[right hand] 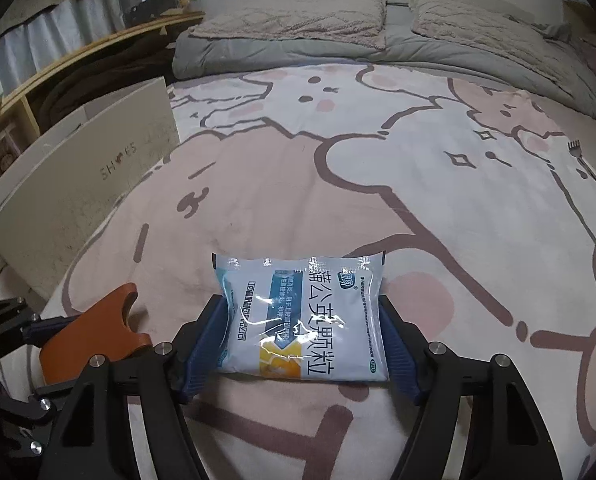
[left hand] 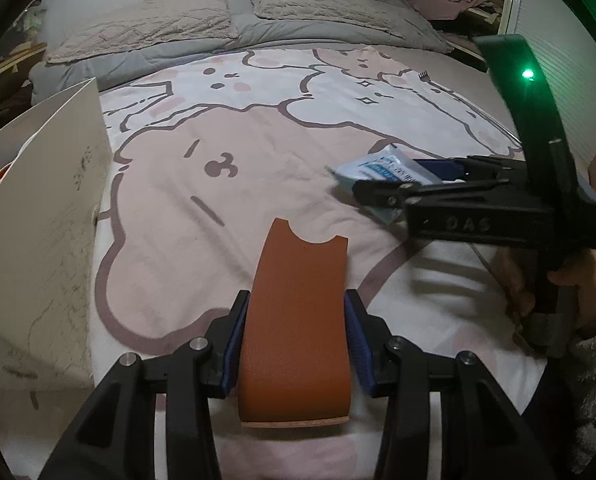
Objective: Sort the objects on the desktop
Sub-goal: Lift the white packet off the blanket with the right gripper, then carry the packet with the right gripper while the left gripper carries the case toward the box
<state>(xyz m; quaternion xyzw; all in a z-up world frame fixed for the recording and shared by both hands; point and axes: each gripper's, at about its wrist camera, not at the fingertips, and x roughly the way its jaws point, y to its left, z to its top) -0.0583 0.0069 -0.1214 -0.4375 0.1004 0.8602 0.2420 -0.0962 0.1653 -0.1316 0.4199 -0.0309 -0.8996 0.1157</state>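
Note:
My left gripper [left hand: 296,300] is shut on a curved brown leather holder [left hand: 298,320] with a notched far end, held above the bed sheet. The holder also shows in the right wrist view [right hand: 94,332], at the left. My right gripper [right hand: 301,308] is shut on a white and blue medicine sachet [right hand: 301,312] with printed Chinese text. In the left wrist view the right gripper [left hand: 361,190] is at the right, with the sachet [left hand: 381,168] sticking out of its jaws.
A white shoe box [right hand: 86,184] stands open at the left of the bed; it also shows in the left wrist view [left hand: 46,220]. A small metal fork-like scratcher [right hand: 577,152] lies at the far right on the cartoon sheet [right hand: 337,192]. Pillows [right hand: 294,16] and a grey duvet lie at the head.

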